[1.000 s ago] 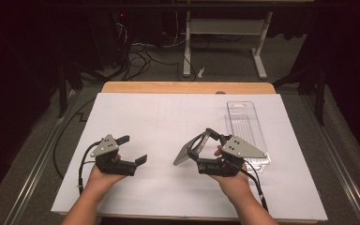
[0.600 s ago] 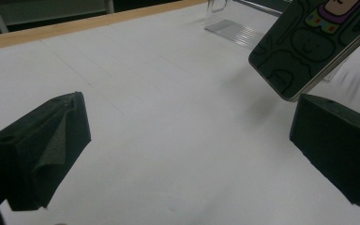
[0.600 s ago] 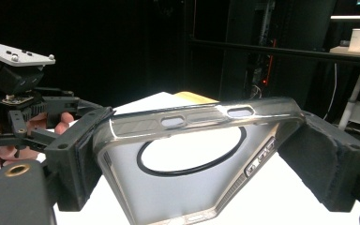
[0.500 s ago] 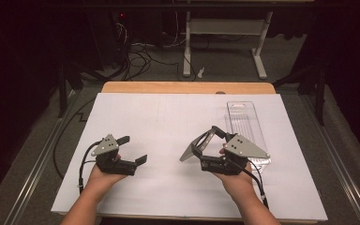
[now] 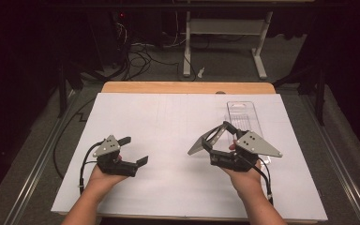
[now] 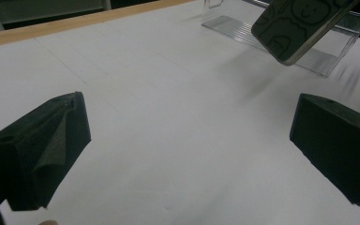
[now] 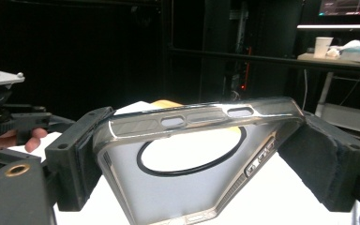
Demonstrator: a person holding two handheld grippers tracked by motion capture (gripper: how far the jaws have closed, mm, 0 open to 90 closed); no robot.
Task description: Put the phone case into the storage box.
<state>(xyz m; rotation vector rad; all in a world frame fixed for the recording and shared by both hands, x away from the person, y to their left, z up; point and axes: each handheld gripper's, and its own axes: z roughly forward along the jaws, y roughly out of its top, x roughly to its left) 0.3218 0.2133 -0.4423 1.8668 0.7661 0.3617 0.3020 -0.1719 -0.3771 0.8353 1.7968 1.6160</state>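
A clear phone case (image 5: 205, 142) with dark edges and a black ring on its back is clamped between the jaws of my right gripper (image 5: 214, 136), which is shut on it above the right half of the white table. In the right gripper view the case (image 7: 178, 192) spans the gap between the two pads of the right gripper (image 7: 201, 157), camera cut-out low. My left gripper (image 5: 135, 150) rests at the left, open and holding nothing. In the left gripper view the case (image 6: 300, 26) hangs at top right, beyond the open jaws of the left gripper (image 6: 187, 154).
A clear plastic tray (image 5: 243, 115) lies on the white sheet (image 5: 168, 117) behind the right gripper, and shows as the tray (image 6: 328, 51) in the left gripper view. The wooden table edge (image 5: 187, 87) runs along the back. Cables and a desk frame stand on the floor beyond.
My right gripper has shifted a little to the right and away from me with the case in it. The left gripper has stayed put.
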